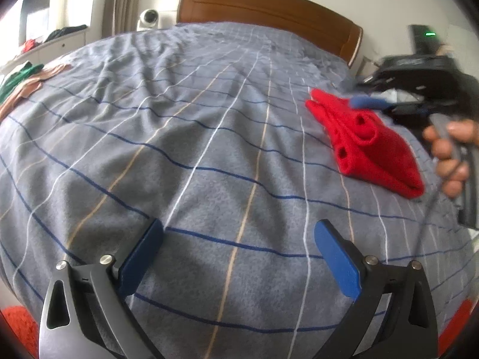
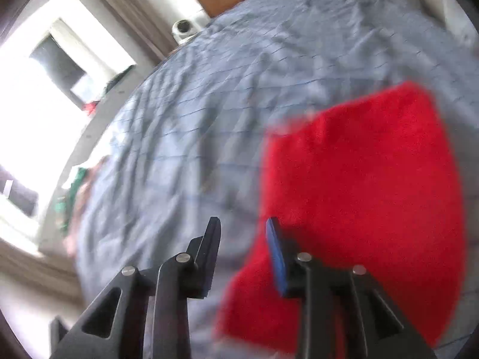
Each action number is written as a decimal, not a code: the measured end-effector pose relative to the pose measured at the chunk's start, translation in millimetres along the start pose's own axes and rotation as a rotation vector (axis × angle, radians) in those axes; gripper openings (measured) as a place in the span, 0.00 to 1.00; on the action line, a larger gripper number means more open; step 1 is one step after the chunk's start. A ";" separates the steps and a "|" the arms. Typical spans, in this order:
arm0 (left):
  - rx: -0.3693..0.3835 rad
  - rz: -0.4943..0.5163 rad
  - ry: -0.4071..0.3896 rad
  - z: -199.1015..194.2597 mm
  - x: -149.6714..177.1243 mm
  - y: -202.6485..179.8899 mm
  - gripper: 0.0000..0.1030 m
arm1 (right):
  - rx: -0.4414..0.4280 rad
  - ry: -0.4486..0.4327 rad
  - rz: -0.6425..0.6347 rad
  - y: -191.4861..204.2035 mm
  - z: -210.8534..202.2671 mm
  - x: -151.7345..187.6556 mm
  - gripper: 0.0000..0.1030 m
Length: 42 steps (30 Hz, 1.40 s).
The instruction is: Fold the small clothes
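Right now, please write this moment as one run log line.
left gripper: open, empty, above blanket | right gripper: open, beside red garment | garment: folded on blanket

The right wrist view was smeared throughout: the red garment [image 2: 359, 185] showed as a soft red mass with no readable folds or edges, and its lower part ran behind the right gripper [image 2: 243, 224] and off the frame. The bedspread [image 2: 209, 104] lines were faint and streaked there. At the left wrist view's right edge, the right gripper's [image 1: 371, 101] blue fingertips were blurred against the garment, so contact could not be told, and the person's hand [image 1: 449, 155] was cut by the rim. The green and tan clothes [image 1: 21, 80] at the left edge were cropped, too small to identify.
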<state>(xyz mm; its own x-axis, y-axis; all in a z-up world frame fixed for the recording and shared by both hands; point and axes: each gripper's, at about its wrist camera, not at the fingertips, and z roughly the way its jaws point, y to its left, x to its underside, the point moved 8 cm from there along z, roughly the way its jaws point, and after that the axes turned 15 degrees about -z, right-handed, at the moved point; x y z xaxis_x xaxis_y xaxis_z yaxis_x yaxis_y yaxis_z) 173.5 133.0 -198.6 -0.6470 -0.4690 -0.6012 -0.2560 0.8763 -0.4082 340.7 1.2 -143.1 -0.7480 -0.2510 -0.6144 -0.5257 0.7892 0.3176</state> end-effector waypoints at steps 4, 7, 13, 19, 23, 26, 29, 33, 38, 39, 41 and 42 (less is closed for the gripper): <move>0.022 -0.044 0.009 0.5 -4.7 2.3 0.98 | 0.003 -0.141 -0.048 0.4 -61.8 -12.1 0.39; 0.021 -0.050 0.011 2.1 -5.7 2.1 0.98 | 0.211 -0.131 -0.126 -23.8 -86.6 -4.9 0.39; 0.000 0.002 0.004 -0.1 -0.4 0.9 0.98 | 0.221 0.088 -0.159 -32.3 -15.9 71.2 0.23; 0.079 0.016 0.037 -11.8 -9.5 -16.4 0.98 | 0.142 -0.012 -0.157 0.0 -39.6 90.6 0.36; 0.258 0.011 0.097 -2.3 -49.8 -75.8 0.99 | 0.207 -0.145 -0.141 -32.1 -98.2 80.0 0.72; 0.318 0.006 0.291 45.1 -70.3 -122.9 0.99 | 0.257 -0.178 -0.027 -84.5 -119.8 71.2 0.79; 0.262 -0.019 0.405 101.0 -79.6 -143.2 0.98 | 0.170 -0.152 0.146 -132.6 -107.4 66.4 0.79; 0.151 -0.007 0.429 143.8 -82.1 -143.8 0.98 | 0.054 -0.138 0.235 -151.9 -75.8 58.3 0.79; 0.063 0.013 0.458 166.0 -71.3 -139.3 0.98 | -0.040 -0.044 0.340 -161.9 -14.6 61.8 0.72; 0.057 0.023 0.435 162.8 -70.0 -140.3 0.93 | -0.016 -0.018 0.333 -160.2 -7.6 66.2 0.64; 0.106 0.076 0.424 156.3 -61.5 -155.5 0.36 | 0.106 -0.016 0.215 -143.9 -7.9 59.8 0.43; 0.134 0.107 0.435 151.3 -54.4 -163.9 0.20 | 0.162 -0.019 0.149 -133.8 -11.2 55.7 0.39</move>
<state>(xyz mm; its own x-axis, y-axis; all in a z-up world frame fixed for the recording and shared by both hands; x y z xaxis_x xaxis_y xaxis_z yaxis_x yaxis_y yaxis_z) 359.3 -1.8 -202.9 -0.9131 -0.2620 -0.3123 -0.0949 0.8817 -0.4621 364.9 -124.7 -211.7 -0.8042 -0.1155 -0.5830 -0.3365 0.8970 0.2866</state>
